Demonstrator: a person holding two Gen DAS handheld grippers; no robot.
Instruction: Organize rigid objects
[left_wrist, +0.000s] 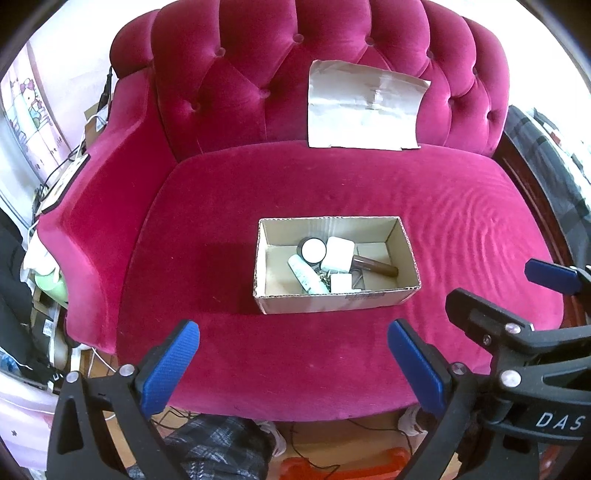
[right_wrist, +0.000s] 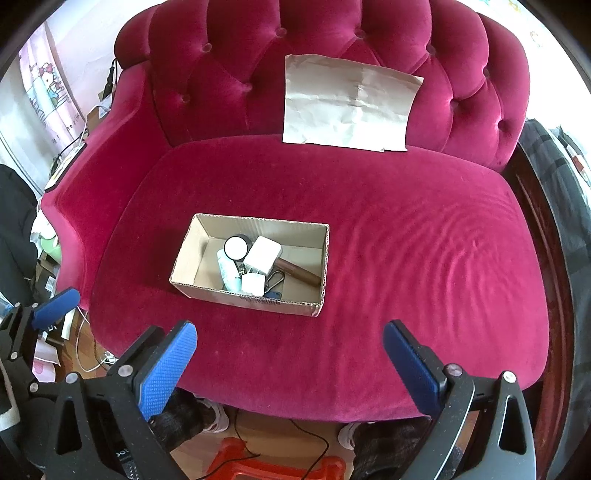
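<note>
Box (left_wrist: 334, 299) mid-sofa (left_wrist: 461, 236), 12 o'clock of both grippers; small items (left_wrist: 325, 264) piled inside, none loose on seat (looks near done). Left gripper (left_wrist: 293, 360), right gripper (right_wrist: 290, 360) jaws wide apart, empty.

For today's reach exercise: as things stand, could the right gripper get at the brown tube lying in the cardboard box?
Probably yes. The right gripper is open and empty, the cardboard box has no lid, and bare sofa cushion lies between. The brown tube lies partly under a white block, but its right end is exposed.
</note>
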